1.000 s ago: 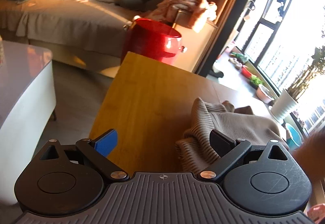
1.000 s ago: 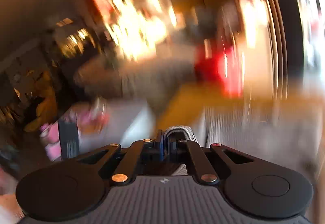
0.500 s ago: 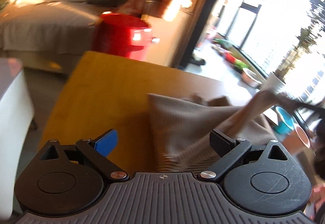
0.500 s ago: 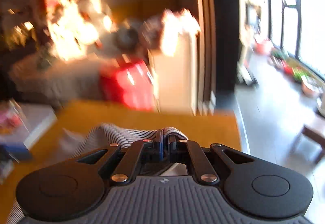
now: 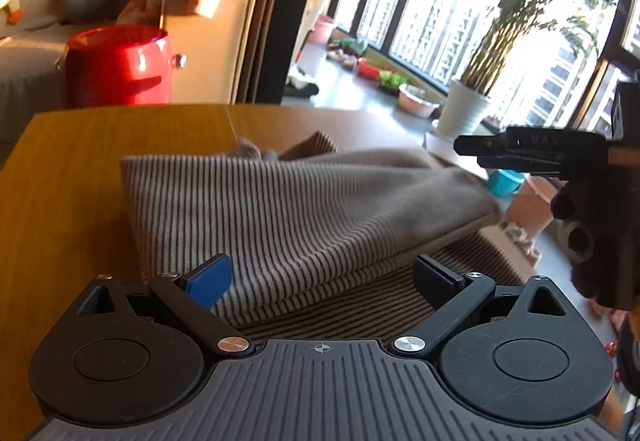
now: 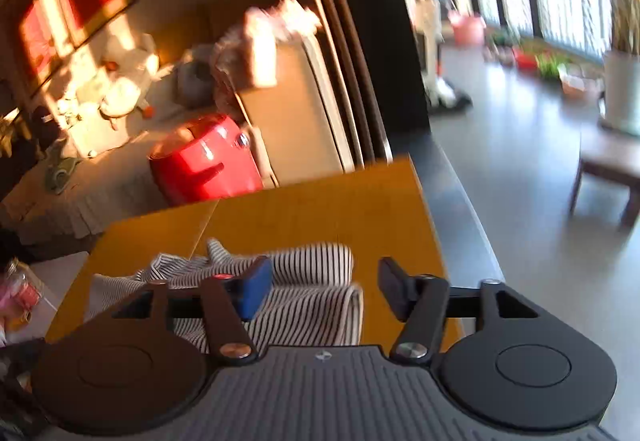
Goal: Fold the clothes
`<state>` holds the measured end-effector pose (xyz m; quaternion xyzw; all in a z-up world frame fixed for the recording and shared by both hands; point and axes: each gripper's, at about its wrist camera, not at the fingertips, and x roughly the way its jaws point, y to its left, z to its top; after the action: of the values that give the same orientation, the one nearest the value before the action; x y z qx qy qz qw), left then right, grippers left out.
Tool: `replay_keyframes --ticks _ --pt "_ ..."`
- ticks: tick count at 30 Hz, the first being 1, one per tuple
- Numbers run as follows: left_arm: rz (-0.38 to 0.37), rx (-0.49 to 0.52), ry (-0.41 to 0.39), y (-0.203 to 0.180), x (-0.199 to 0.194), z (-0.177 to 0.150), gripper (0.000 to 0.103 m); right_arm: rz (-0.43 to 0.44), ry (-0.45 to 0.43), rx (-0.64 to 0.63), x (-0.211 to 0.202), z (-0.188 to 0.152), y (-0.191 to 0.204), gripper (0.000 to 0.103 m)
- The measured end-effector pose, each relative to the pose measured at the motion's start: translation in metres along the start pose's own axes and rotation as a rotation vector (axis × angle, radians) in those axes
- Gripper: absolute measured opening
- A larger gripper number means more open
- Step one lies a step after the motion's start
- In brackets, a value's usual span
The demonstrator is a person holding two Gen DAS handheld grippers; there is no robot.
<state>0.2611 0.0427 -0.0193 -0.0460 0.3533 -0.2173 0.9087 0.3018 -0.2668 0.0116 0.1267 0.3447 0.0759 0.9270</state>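
A striped beige knit garment (image 5: 304, 213) lies spread on the wooden table (image 5: 64, 177), one layer folded over another. My left gripper (image 5: 324, 281) is open just above its near edge and holds nothing. In the right wrist view the same garment (image 6: 304, 289) lies under my right gripper (image 6: 324, 289), which is open and empty above its right end. The right gripper also shows in the left wrist view (image 5: 536, 153), off the garment's right side.
A red bucket (image 5: 120, 69) stands behind the table's far edge beside a beige cabinet (image 5: 204, 53) with clothes piled on top. A sofa (image 5: 28, 57) is at the far left. Potted plants (image 5: 464, 113) and bowls stand on the floor by the windows to the right.
The right gripper, shut on the garment's edge before, pulled it out to the right and has opened and let go. The garment went from a bunched heap to spread flat. The left view swung right.
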Motion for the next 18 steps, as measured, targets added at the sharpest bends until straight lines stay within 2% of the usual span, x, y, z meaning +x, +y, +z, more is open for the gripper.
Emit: replay_keyframes --ticks 1,2,3,5,9,11,13,15,18 --pt "0.010 0.008 0.000 0.001 0.002 -0.001 0.100 -0.007 0.029 -0.007 0.007 -0.004 0.002 0.029" --pt "0.015 0.015 -0.002 0.002 0.000 -0.003 0.100 0.004 0.053 -0.031 0.013 -0.007 0.007 0.013" --pt "0.017 0.021 -0.006 0.003 -0.003 -0.005 0.100 0.024 0.054 -0.059 0.013 -0.007 0.014 0.006" --pt "0.029 0.021 -0.009 0.007 -0.007 -0.007 0.100 0.093 -0.005 -0.119 0.000 0.002 0.035 0.004" --pt "0.088 -0.006 -0.017 0.016 -0.011 -0.003 0.100 0.214 -0.196 -0.216 -0.038 0.040 0.070 0.004" --pt "0.098 -0.021 -0.022 0.019 -0.012 -0.002 0.100 0.227 -0.266 -0.240 -0.046 0.053 0.075 0.004" --pt "0.105 -0.024 -0.029 0.020 -0.016 0.000 0.100 0.205 -0.294 -0.254 -0.042 0.056 0.069 0.004" --pt "0.108 -0.028 -0.032 0.019 -0.019 0.001 0.100 0.143 -0.246 -0.251 -0.019 0.047 0.052 0.004" --pt "0.109 -0.031 -0.036 0.016 -0.021 0.005 0.100 0.009 -0.080 -0.201 0.026 0.018 0.015 0.008"
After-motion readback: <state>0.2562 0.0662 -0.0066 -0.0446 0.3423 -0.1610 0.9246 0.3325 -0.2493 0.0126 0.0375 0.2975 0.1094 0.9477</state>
